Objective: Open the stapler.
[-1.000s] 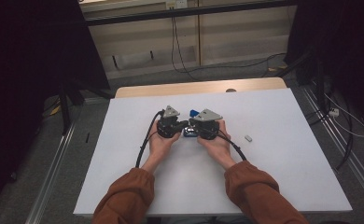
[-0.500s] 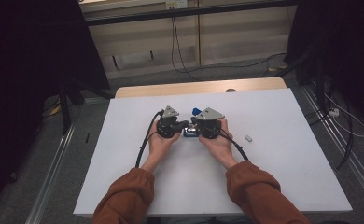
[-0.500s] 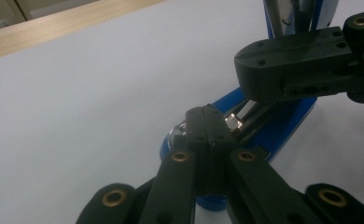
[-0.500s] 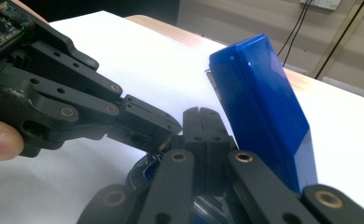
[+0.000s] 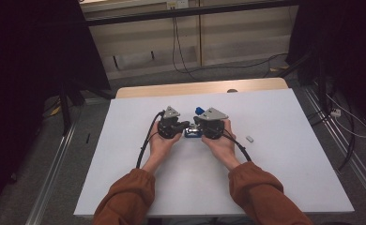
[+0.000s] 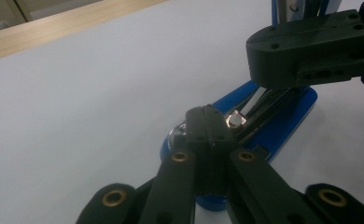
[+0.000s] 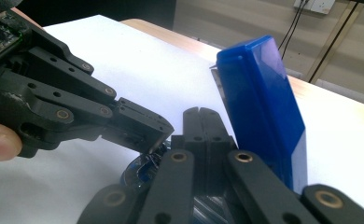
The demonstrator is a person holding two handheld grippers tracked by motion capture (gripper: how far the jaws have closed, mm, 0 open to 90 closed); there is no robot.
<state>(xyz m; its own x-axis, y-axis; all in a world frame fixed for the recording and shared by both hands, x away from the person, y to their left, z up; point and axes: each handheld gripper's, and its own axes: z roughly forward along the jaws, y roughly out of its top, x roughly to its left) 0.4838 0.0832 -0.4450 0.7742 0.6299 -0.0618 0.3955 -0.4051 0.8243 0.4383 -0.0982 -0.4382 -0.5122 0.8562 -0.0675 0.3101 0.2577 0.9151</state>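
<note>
A blue case (image 5: pixel 191 133) lies on the white sheet between my two grippers, its blue lid (image 7: pixel 263 109) standing up. Dark rods and a silver bit end (image 6: pixel 236 120) sit in the blue case (image 6: pixel 283 123). My left gripper (image 6: pixel 207 114) is shut, its tip down on the case right beside the silver bit. My right gripper (image 7: pixel 199 114) is shut too, low over the case next to the lid. In the high view the left gripper (image 5: pixel 186 125) and right gripper (image 5: pixel 196 126) meet tip to tip over the case. I cannot see anything pinched in either.
A small white piece (image 5: pixel 249 138) lies on the white sheet (image 5: pixel 275 164) to the right of my right hand. A wooden table edge (image 5: pixel 200 89) runs along the far side. Cables trail on the floor beyond.
</note>
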